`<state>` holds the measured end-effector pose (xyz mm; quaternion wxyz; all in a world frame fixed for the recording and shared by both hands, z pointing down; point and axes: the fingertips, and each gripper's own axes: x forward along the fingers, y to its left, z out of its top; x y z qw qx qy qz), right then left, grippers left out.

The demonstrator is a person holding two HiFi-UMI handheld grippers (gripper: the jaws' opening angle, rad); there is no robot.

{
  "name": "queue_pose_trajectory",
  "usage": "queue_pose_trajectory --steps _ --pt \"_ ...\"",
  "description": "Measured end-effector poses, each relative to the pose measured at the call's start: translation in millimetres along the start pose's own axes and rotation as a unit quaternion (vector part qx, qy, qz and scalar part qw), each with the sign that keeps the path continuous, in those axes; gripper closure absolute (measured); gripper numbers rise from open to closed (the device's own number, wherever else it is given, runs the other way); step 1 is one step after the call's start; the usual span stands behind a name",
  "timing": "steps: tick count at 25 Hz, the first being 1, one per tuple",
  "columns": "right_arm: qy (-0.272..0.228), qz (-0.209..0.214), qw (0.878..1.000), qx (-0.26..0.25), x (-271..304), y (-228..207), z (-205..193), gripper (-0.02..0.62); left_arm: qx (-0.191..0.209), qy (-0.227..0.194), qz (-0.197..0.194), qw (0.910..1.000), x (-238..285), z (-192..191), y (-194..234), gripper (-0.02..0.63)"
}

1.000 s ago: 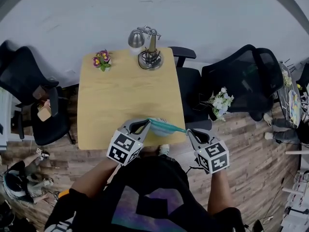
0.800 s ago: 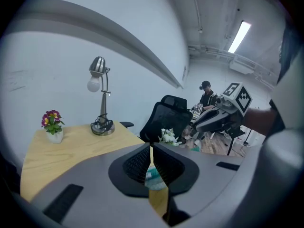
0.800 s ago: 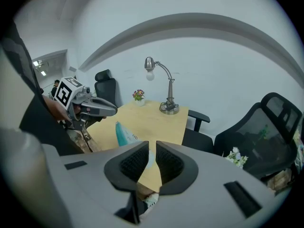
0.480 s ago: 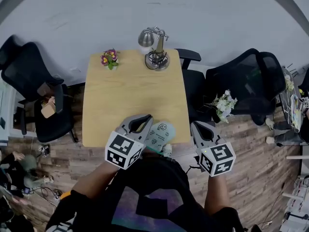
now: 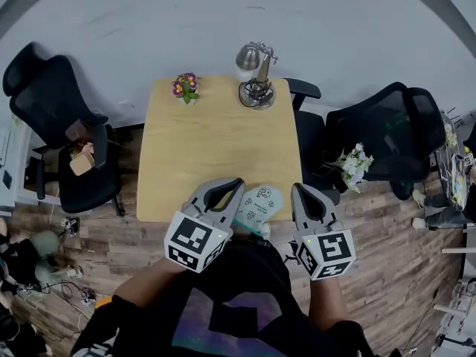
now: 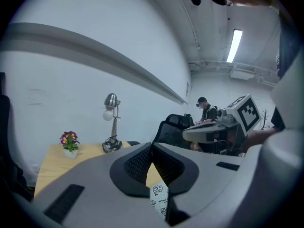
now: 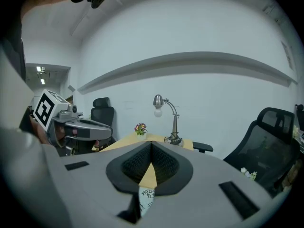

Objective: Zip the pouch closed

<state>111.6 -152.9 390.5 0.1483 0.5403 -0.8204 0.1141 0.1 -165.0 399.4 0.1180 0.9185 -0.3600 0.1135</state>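
Note:
The pouch (image 5: 256, 205) is pale teal with small dark prints and hangs in the air over the front edge of the wooden table (image 5: 216, 147). My left gripper (image 5: 225, 188) is shut on its left side. In the left gripper view the pads meet at the left gripper (image 6: 152, 145) and the pouch (image 6: 159, 199) shows just below them. My right gripper (image 5: 305, 192) sits at the pouch's right edge, its jaws closing on that edge. The right gripper (image 7: 151, 144) has its pads together, with the pouch (image 7: 146, 197) under them. The zipper is hidden.
A desk lamp (image 5: 256, 73) and a small flower pot (image 5: 186, 88) stand at the table's far edge. Black office chairs stand at the left (image 5: 52, 117) and right (image 5: 387, 125). White flowers (image 5: 353, 166) sit on the floor at the right. A person (image 6: 206, 110) sits in the background.
Both grippers have risen with the pouch. A second ago it was stretched edge-on between them; now its printed face shows and the grippers are closer together.

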Motion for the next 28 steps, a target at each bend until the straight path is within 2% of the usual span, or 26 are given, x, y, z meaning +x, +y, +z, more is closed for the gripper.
queue_pose_trajectory --steps 4,8,12,28 --pt "-0.014 -0.011 1.0 -0.01 4.1 13.5 -7.6 0.581 0.003 -0.007 0.009 0.9999 -9.0 -8.7 6.3 0.592" --pt "-0.006 -0.01 1.0 -0.004 7.5 23.0 -21.9 0.581 -0.002 0.002 0.011 0.9999 -16.5 -18.8 8.0 0.592" --pt "-0.009 -0.014 1.0 -0.002 12.6 26.4 -19.1 0.581 -0.001 0.004 0.014 0.9999 -23.0 -19.6 15.3 0.592" --pt "0.012 -0.03 0.999 0.007 19.4 10.2 -38.5 0.581 -0.007 0.01 0.008 0.9999 -6.9 -26.9 17.1 0.592"
